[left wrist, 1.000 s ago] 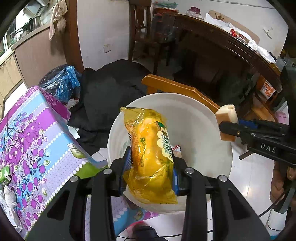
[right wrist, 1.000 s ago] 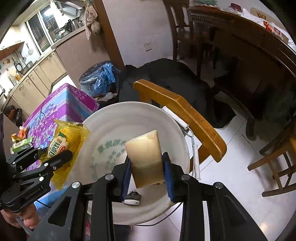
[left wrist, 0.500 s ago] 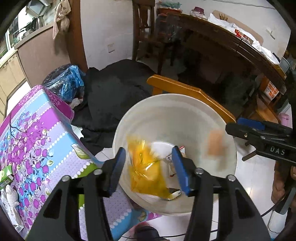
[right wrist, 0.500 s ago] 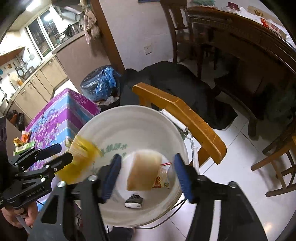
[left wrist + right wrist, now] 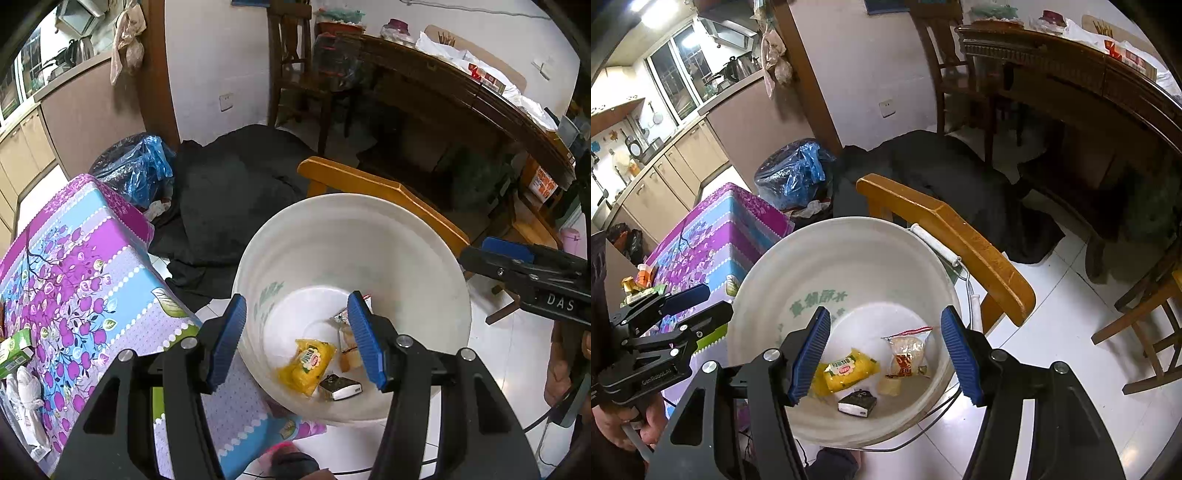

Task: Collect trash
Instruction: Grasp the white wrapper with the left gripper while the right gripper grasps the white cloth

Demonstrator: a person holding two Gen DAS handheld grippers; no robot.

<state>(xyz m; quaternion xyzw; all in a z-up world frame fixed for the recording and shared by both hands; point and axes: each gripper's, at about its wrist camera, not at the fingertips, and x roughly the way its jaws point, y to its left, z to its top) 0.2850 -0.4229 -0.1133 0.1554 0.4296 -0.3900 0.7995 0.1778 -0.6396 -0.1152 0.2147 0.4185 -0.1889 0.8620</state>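
The left claw (image 5: 295,336) is held above the white bucket (image 5: 424,258), pointed steeply down. Its jaws are seen parted and opening, with nothing between the blue pads (image 5: 364,339). The right claw (image 5: 884,354) is held over the same bucket, jaws parted about as wide, nothing gripped between them. In the left wrist view the right claw (image 5: 476,254) is seen at the bucket's right rim; in the right wrist view the left claw (image 5: 698,306) is seen at its left rim, with a hand (image 5: 631,428) on its grip.

All trash is found on the bucket floor. A yellow snack packet (image 5: 846,373) lies left of centre. A clear bag with a red seal (image 5: 908,350) lies to its right, apart from it. A pale sponge-like block (image 5: 890,386) is noted just below the clear bag, touching or nearly touching it; which cannot be told. A small black-and-white box (image 5: 857,402) lies nearest the camera, between packet and block. Green printed characters (image 5: 818,301) are seen on the bucket's inner wall.

A wire handle with a white grip (image 5: 936,245) hangs at the bucket's far right rim. A yellow wooden chair (image 5: 945,240) stands just behind the bucket. A desk covered with a purple-and-blue floral cloth (image 5: 74,280) stands to the left, small packets (image 5: 14,350) at its near edge. A black cloth (image 5: 236,192) lies on the floor beyond, a blue-and-black rubbish bag (image 5: 136,170) beside it. A dark wooden table (image 5: 1071,74) stands at the far right.
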